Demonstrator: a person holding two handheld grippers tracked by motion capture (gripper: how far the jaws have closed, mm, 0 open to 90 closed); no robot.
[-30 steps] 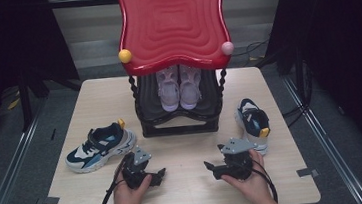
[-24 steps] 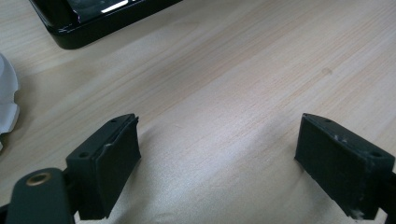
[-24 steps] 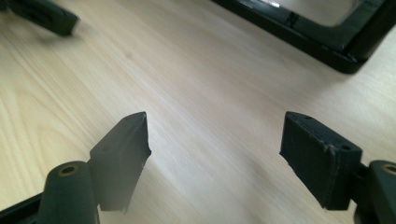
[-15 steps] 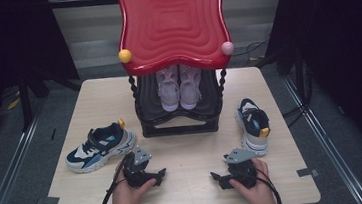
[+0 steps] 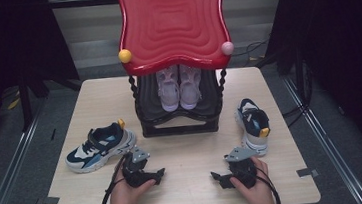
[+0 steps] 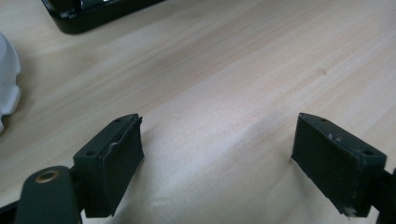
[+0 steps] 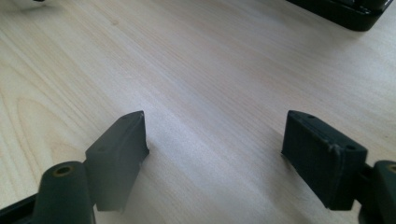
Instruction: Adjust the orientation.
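Left tongs (image 5: 160, 173): at 7 o'clock on the desk (image 5: 192, 191), held low in the left hand (image 5: 125, 195); jaws spread with bare wood between them, and they have just been closing a little with nothing between them
Right tongs (image 5: 217, 177): at 5 o'clock, in the right hand (image 5: 252, 188); jaws spread, bare wood between them
Blue and white shoe (image 5: 100, 147): on its sole at 9 o'clock, just beside the left tongs, toe toward the desk's left edge
Dark blue shoe (image 5: 253, 125): at 3 o'clock, near the right tongs, heel toward the person
Black rack (image 5: 179, 127): at 12 o'clock, open toward the person
In the rack: a pair of lilac shoes (image 5: 179, 84), side by side, toes toward the person
Red top (image 5: 171, 22): wavy, resting over the rack, a yellow ball (image 5: 125, 55) and a pink ball (image 5: 227, 48) at its near corners
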